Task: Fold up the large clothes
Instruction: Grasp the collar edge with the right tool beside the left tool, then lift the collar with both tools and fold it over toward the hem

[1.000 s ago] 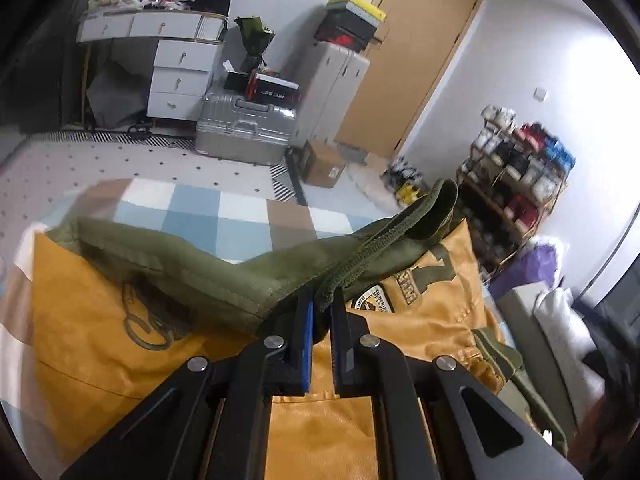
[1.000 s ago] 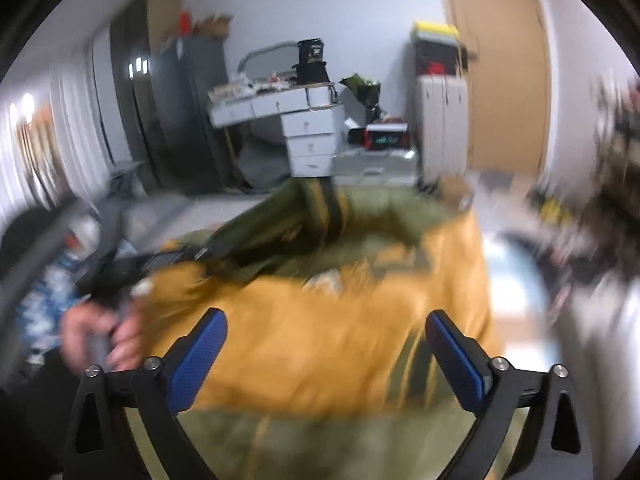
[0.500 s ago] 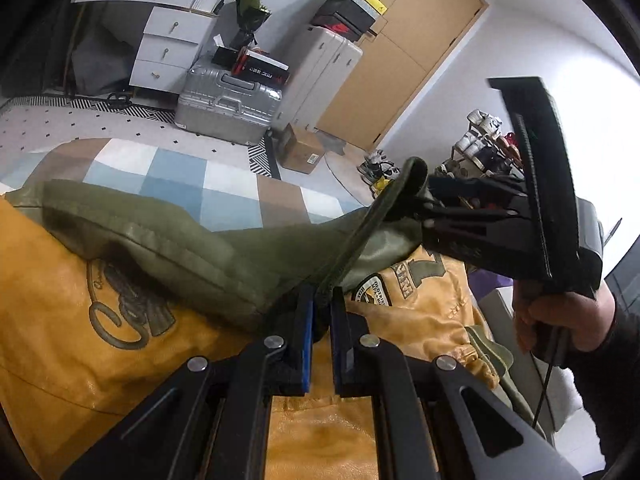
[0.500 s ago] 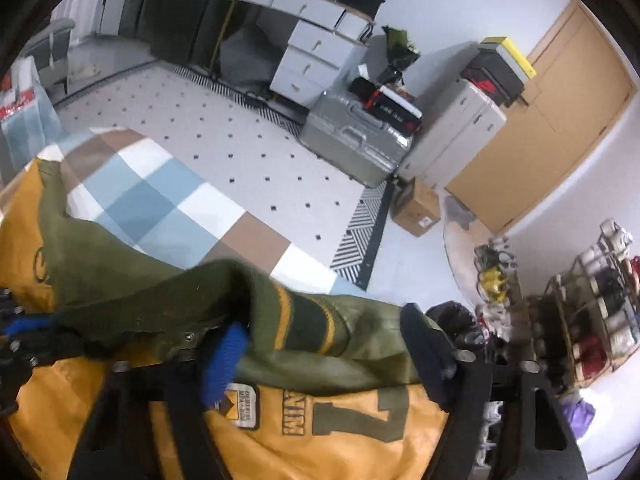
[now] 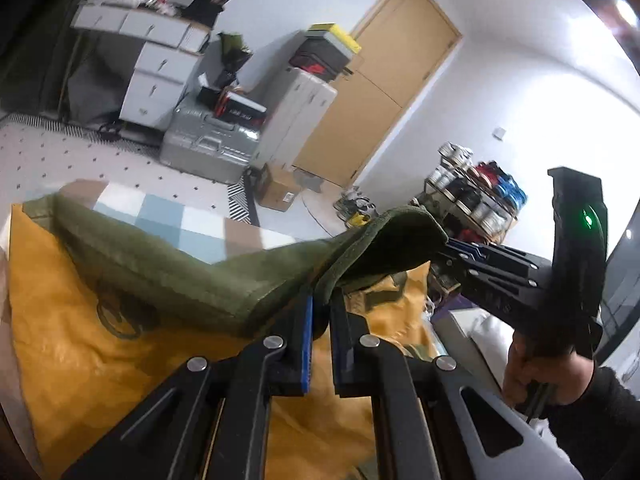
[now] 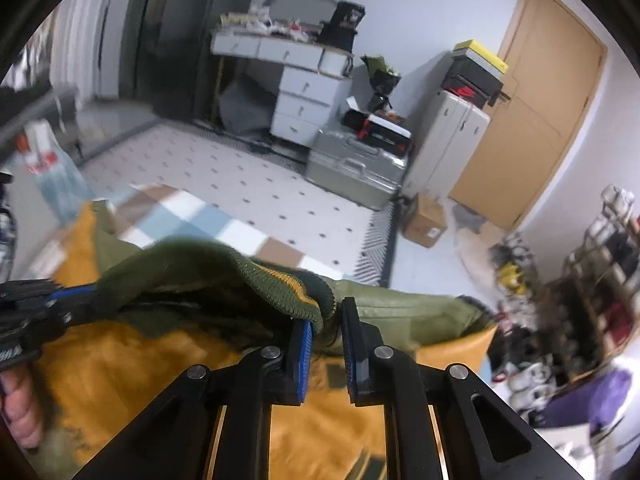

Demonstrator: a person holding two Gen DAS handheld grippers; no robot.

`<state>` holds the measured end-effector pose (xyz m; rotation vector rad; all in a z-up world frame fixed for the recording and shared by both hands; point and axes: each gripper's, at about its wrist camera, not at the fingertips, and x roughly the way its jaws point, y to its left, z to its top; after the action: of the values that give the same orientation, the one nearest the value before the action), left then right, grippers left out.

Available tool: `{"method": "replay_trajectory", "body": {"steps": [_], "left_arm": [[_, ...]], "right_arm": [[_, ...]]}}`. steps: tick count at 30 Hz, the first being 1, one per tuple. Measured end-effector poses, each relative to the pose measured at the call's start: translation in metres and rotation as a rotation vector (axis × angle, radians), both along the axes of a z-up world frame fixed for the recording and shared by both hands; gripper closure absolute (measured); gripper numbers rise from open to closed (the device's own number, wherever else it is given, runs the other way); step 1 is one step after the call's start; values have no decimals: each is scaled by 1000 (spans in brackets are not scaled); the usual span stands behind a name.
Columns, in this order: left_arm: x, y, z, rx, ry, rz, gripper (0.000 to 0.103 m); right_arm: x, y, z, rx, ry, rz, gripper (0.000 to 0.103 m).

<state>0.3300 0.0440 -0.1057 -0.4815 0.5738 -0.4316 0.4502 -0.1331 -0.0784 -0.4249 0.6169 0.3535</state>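
A yellow jacket (image 5: 120,360) with olive green sleeves lies spread over a checked blanket (image 5: 160,216). One green sleeve (image 5: 192,276) is lifted off the yellow body. My left gripper (image 5: 321,312) is shut on the sleeve's middle. My right gripper (image 6: 325,328) is closing on the sleeve's ribbed green and yellow cuff (image 6: 292,292), with its pads pressing the cuff. In the left wrist view the right gripper (image 5: 452,250) holds the cuff end at the right, a hand (image 5: 548,376) gripping its handle. In the right wrist view the left gripper (image 6: 64,300) is at the left edge.
A white spotted floor (image 6: 260,184) lies beyond the blanket. Against the far wall stand a white drawer desk (image 6: 304,92), a silver suitcase (image 6: 356,168), a tall white case (image 6: 448,140) and a cardboard box (image 6: 426,220). A wooden door (image 6: 532,120) and a shoe rack (image 5: 476,200) are to the right.
The right gripper swung over from wide open, came onto the sleeve's cuff and closed its jaws on it. The left gripper stayed shut on the sleeve and lifted a little.
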Motion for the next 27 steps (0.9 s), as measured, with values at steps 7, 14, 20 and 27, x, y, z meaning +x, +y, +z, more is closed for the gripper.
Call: {"method": "replay_trajectory", "body": {"steps": [7, 14, 20, 27], "left_arm": [[-51, -47, -13, 155, 33, -114, 100], [-59, -65, -63, 289, 239, -166, 100], [-61, -65, -65, 377, 337, -162, 100], [-96, -35, 6, 365, 127, -140, 99]], "right_arm": [[-75, -57, -22, 162, 43, -28, 94], [-97, -84, -102, 178, 241, -81, 95], [-89, -98, -138, 174, 387, -124, 100], [-100, -133, -76, 314, 275, -79, 97]]}}
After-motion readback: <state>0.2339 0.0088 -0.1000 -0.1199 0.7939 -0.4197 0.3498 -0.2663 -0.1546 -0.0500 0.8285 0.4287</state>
